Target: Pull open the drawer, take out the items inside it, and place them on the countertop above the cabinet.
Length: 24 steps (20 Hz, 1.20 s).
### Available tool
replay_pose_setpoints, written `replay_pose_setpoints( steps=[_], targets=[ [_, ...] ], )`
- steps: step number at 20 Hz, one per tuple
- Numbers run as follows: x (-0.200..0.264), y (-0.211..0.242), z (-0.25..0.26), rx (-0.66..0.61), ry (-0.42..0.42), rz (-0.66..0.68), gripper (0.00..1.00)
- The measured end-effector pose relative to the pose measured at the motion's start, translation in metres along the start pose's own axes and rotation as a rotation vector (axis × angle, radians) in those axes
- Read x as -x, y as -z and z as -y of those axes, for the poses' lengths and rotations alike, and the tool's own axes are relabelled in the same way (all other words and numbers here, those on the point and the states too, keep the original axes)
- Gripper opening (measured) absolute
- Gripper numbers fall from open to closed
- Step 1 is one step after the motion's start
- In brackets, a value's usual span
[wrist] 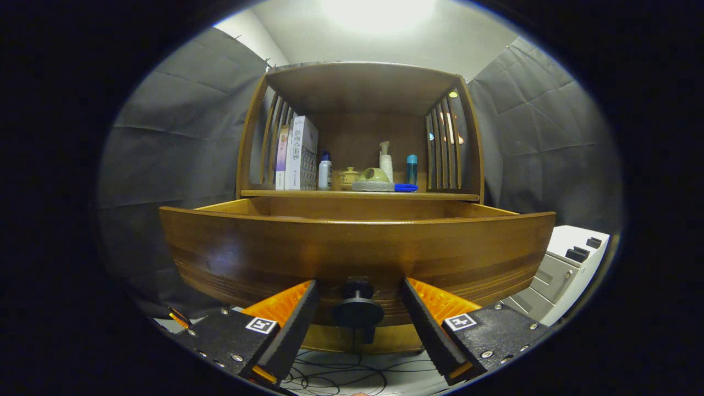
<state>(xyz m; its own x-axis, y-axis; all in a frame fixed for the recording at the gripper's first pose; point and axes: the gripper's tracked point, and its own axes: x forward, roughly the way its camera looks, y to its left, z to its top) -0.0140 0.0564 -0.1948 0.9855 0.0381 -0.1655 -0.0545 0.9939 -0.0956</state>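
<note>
One drawer [357,242], pulled out. Its black knob [357,311] sits between my gripper [358,322] fingers, released, neither touching.

Countertop [275,193] at frame centre carries books [300,154] on its left, then bottles [325,171], a teapot [348,176], a cloth [373,186]; gripper [358,316] fingers spread

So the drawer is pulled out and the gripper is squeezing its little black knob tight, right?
Not quite. The drawer is pulled out, but the gripper is not squeezing the black knob. In the gripper view its fingers stand apart, one on each side of the knob, with a gap on both sides.
</note>
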Motion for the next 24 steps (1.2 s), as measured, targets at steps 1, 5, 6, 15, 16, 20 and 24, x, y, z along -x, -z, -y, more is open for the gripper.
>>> replay_pose_setpoints(
  steps=[1,5,6,15,16,20,24],
  targets=[
    [-0.002,-0.001,0.0,-0.003,0.0,-0.001,0.95],
    [-0.014,-0.003,0.0,-0.011,0.001,-0.012,0.95],
    [-0.017,-0.004,-0.001,-0.01,0.001,-0.015,0.95],
    [-0.056,-0.015,-0.003,-0.034,0.003,-0.035,0.95],
    [-0.062,-0.02,-0.003,-0.033,0.004,-0.026,0.95],
    [-0.079,-0.022,-0.004,-0.07,0.002,-0.063,0.95],
    [-0.093,-0.022,-0.008,-0.064,0.005,-0.068,0.95]
  ],
)
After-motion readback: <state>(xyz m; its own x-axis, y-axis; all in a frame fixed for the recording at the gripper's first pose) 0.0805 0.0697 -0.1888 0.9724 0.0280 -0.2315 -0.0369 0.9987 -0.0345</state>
